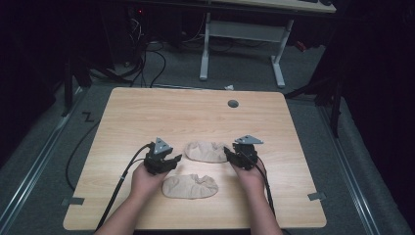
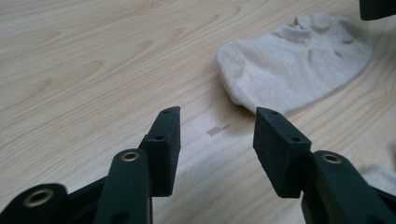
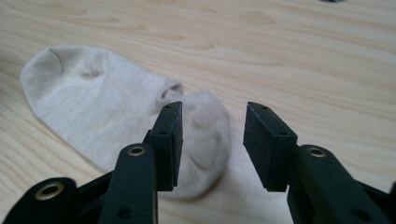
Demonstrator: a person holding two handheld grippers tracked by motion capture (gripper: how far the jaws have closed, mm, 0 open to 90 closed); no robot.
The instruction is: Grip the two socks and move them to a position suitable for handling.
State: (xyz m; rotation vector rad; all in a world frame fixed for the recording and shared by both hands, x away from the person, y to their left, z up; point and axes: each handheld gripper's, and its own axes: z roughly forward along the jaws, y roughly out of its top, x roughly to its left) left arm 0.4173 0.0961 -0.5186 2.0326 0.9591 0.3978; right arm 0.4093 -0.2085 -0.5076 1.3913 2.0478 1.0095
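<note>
A light wooden table (image 1: 147, 112) with rounded corners stands on grey carpet (image 1: 313, 68), a round grey cap (image 1: 233, 104) set near its far edge. Beyond it is a second desk with a white metal frame (image 1: 279, 63). Black cables (image 1: 156, 63) trail across the floor at the far left. The room around is dark, with light falling mainly on the tabletop.
</note>
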